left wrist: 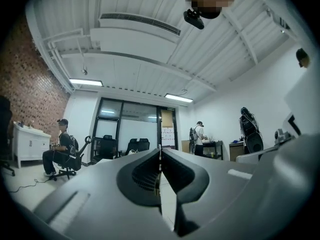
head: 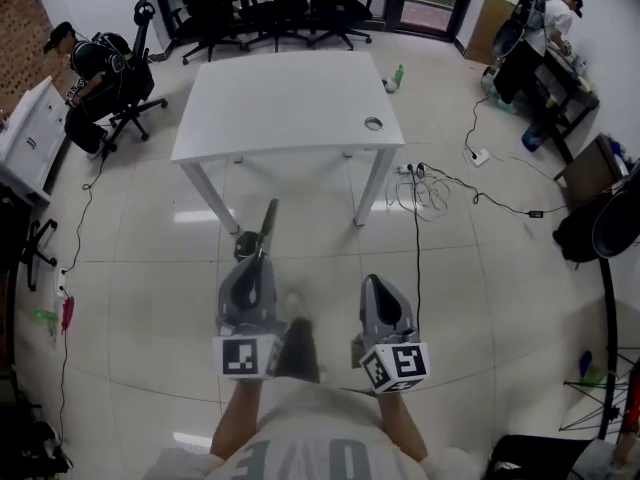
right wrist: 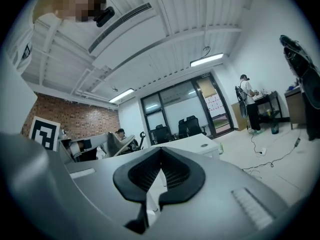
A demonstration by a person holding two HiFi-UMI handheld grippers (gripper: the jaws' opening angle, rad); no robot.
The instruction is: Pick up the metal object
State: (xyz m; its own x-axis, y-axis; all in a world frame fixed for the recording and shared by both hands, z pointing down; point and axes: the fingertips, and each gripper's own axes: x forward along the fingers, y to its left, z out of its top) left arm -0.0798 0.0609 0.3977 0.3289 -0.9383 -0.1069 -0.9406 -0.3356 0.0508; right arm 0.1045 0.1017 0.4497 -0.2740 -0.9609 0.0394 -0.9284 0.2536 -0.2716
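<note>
Metal object (head: 266, 228), a slim strip, is sticking straight out beyond the tips of the left gripper (head: 254, 262), whose jaws are pressing together on its near end. In the left gripper view only a hairline edge is showing between the pads, so the strip seems to be sitting edge-on in the pinch. Its long axis is running on along the line of those jaws, forward and leaning slightly toward the right gripper's side. Its free end is pointing at the white worktop (head: 280, 98) ahead and hanging above the floor. The right gripper (head: 372, 281) is hovering beside the left, its jaws closed on nothing, well to the side of the strip. The lift is looking done, with the left jaws alone carrying it.
</note>
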